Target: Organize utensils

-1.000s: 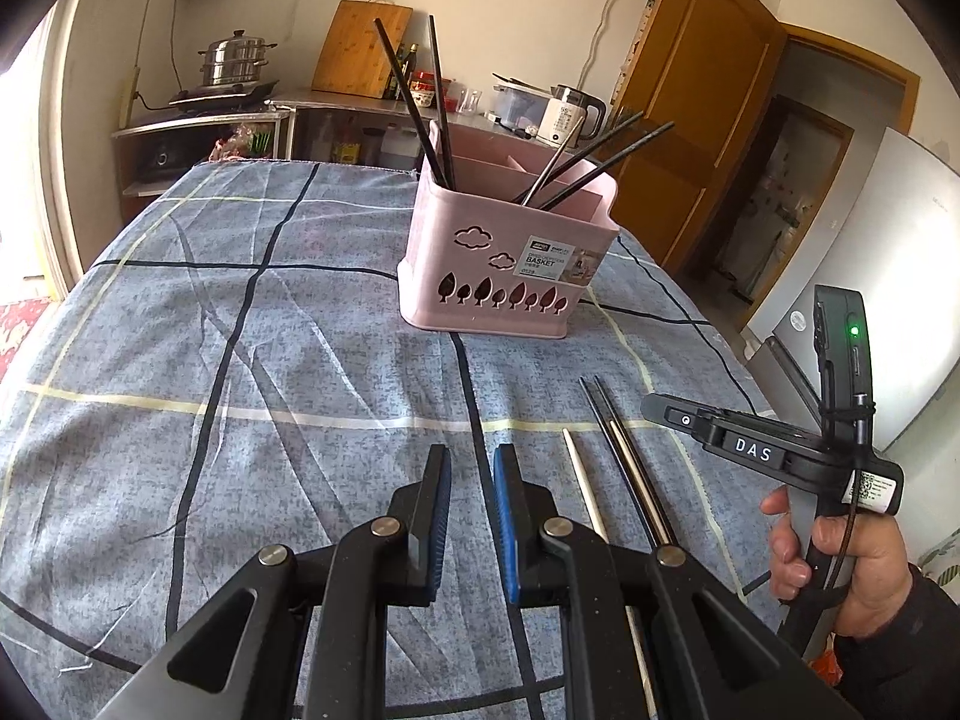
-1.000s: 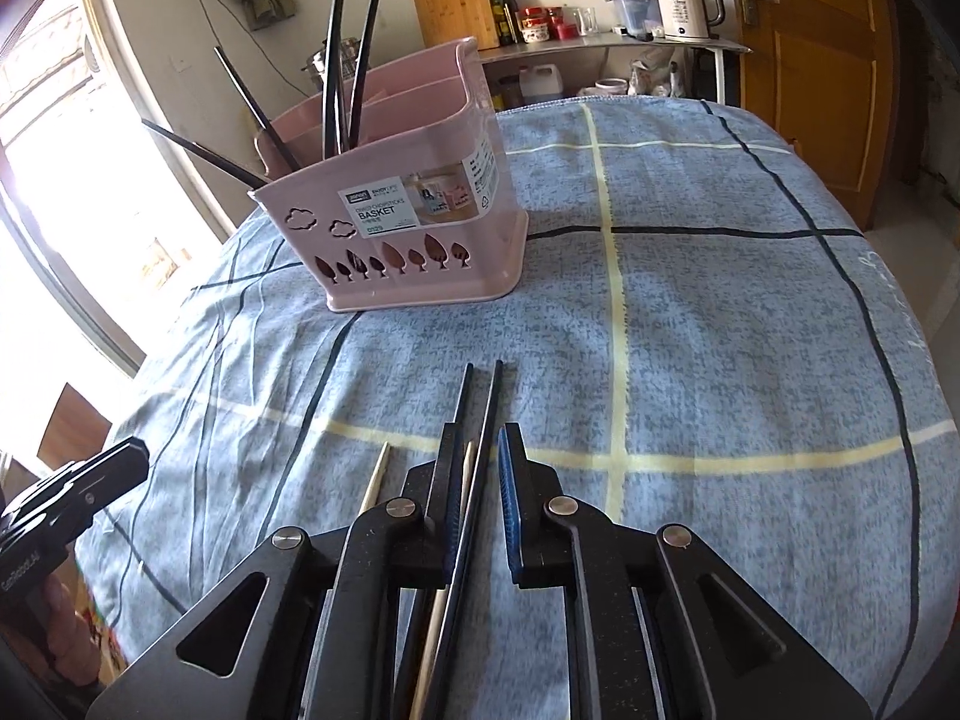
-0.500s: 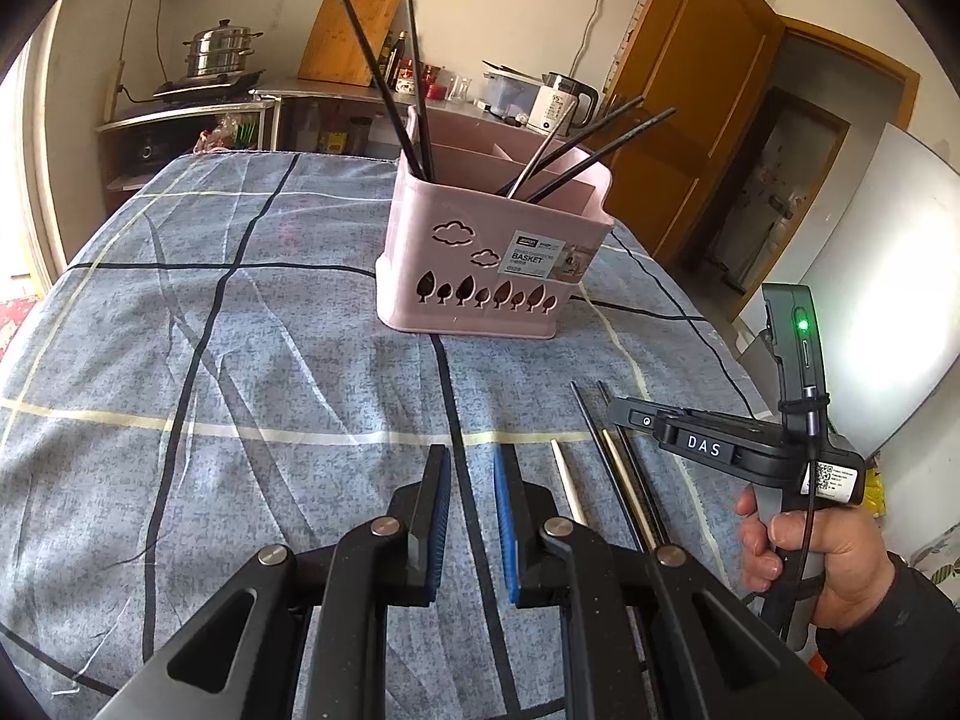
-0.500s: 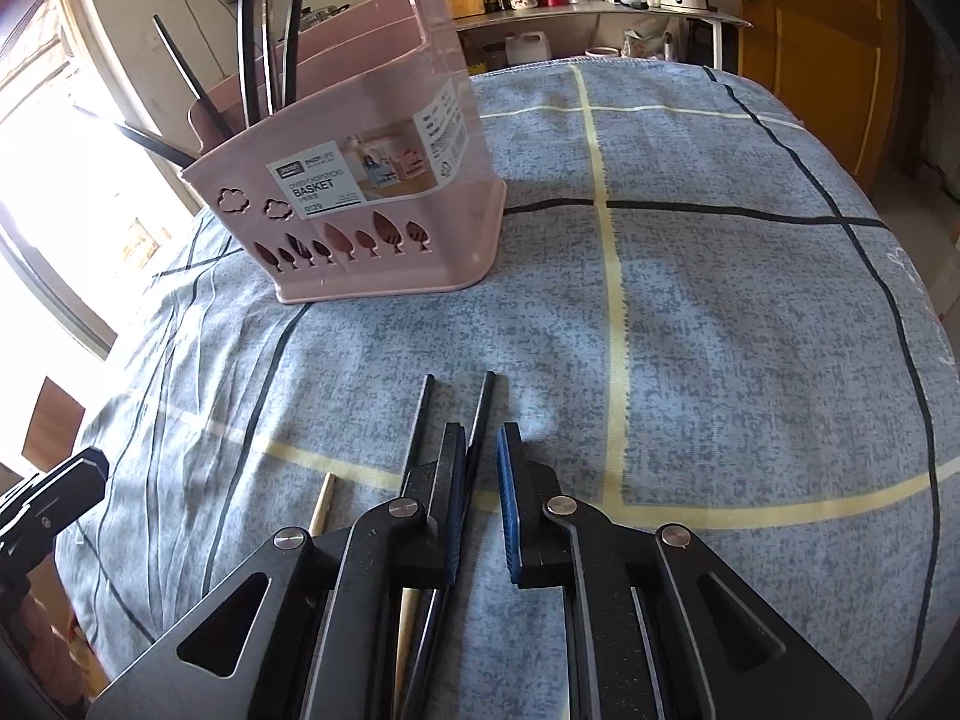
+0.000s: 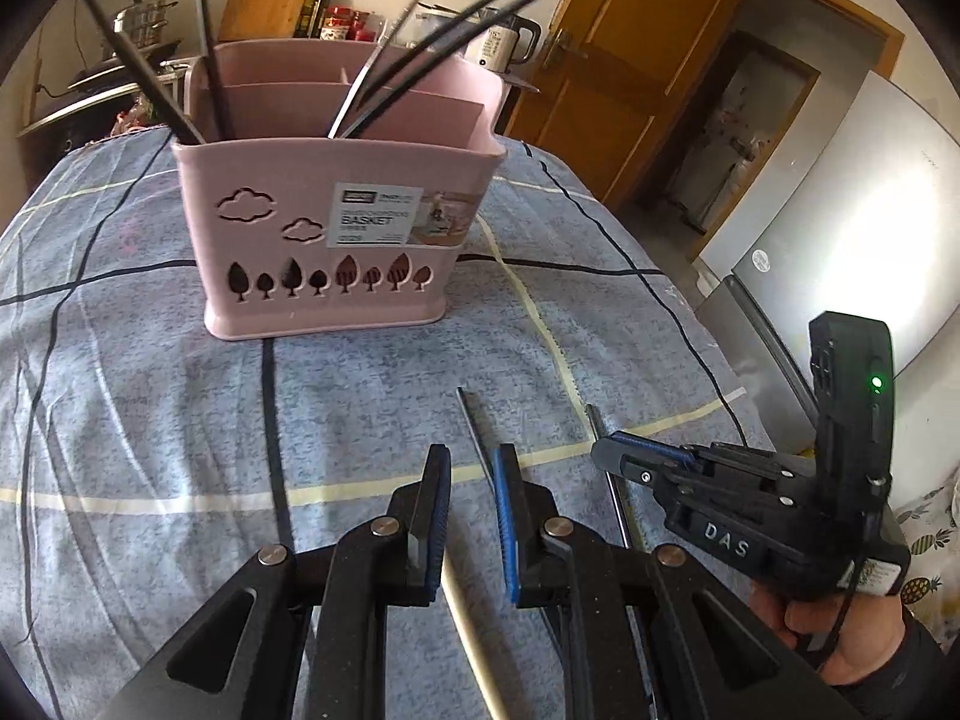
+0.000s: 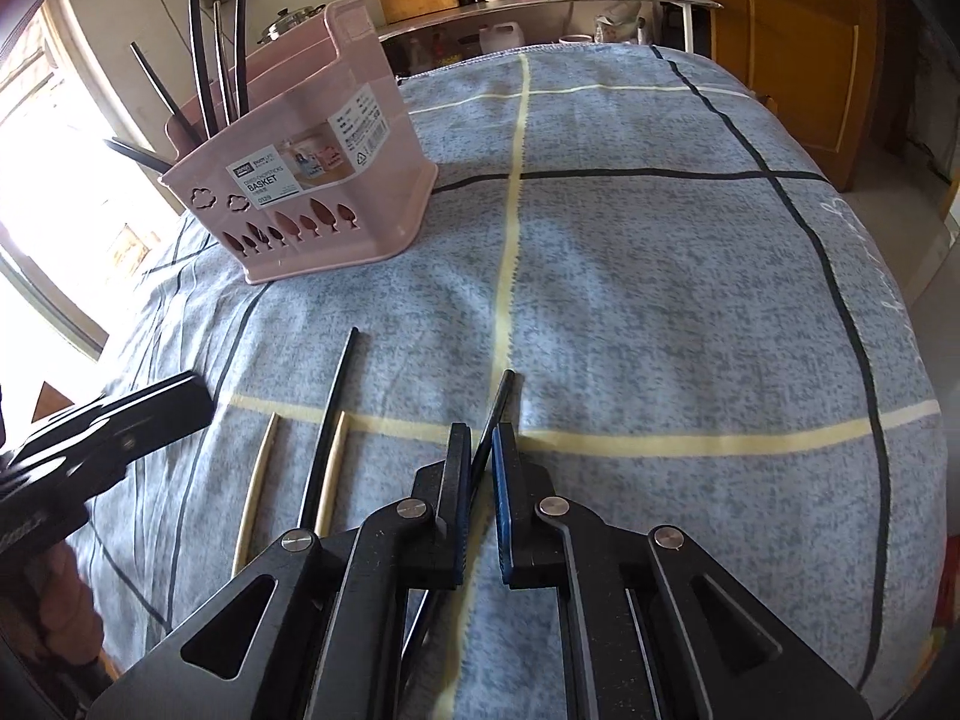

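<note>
Chopsticks still lie loose on the blue checked tablecloth [image 6: 630, 276], and the pink basket [image 5: 327, 228] that should receive them stands farther up the table. Starting at the left of the scene, the left gripper [image 5: 471, 468] hangs low over the cloth with its jaws narrowly apart and nothing pinched; a pale wooden chopstick with a dark thin end [image 5: 474, 438] runs through the gap, its long axis pointing toward 12 o'clock, almost in line with the fingers. From these jaws the basket sits at about 11 o'clock, with several dark chopsticks [image 5: 420, 54] already standing in its compartments. Moving right, in the right wrist view two pale chopsticks [image 6: 258, 480] and one black chopstick [image 6: 333, 420] lie side by side at roughly 10 o'clock from the right gripper [image 6: 477, 456], all aligned toward 12 to 1 o'clock. The right gripper's jaws are nearly closed around another black chopstick [image 6: 498, 402], which sticks out ahead toward 12 o'clock; whether the pads press it firmly cannot be told. The basket lies at 10 to 11 o'clock from this gripper, well apart. Judging by this, the right gripper is the one placed to lift, and the carry would need to swing leftward and forward.
</note>
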`<state>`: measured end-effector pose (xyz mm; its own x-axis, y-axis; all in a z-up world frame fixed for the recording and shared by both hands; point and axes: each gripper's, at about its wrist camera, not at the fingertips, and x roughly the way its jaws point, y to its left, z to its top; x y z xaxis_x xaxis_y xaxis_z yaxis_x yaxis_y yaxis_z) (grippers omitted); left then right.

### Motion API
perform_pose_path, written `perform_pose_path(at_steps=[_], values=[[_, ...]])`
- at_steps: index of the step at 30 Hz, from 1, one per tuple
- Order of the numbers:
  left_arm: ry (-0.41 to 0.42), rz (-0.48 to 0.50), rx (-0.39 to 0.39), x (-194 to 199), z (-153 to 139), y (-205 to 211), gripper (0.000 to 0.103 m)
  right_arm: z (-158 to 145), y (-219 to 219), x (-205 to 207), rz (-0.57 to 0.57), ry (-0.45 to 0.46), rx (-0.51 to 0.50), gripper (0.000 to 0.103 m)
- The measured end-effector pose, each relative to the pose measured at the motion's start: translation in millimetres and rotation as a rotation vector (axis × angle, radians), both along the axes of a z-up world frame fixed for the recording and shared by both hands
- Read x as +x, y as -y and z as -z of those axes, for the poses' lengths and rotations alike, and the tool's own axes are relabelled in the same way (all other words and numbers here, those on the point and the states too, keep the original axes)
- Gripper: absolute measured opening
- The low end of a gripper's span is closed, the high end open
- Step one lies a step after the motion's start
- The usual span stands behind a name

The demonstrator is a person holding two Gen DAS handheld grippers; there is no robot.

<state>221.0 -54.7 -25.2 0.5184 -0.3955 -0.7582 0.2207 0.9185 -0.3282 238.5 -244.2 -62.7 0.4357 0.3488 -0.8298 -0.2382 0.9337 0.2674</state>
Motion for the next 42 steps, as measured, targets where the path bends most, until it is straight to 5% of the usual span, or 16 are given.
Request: perform_pose_path(at_steps=[11, 21, 24, 31, 42], values=[[-0.111, -0.027, 0.058, 44, 31, 28, 0.014, 1, 17, -8, 0.020, -0.003, 0.030, 0.007], [-0.054, -0.029, 0.154, 38, 33, 46, 0.014, 1, 18, -6, 0.033, -0.003, 0.013, 0.007], [-0.044, -0.033, 0.180, 42, 35, 56, 0.007, 0, 13, -5, 0.026, 0.001, -0.018, 0.007], [-0.066, -0.060, 0.047, 49, 28, 40, 0.005, -3, 13, -2, 0.027, 0.001, -0.023, 0.007], [0.087, -0.057, -0.049, 37, -49, 22, 0.004, -52, 22, -7, 0.063, 0.134, 0.045, 0.005]])
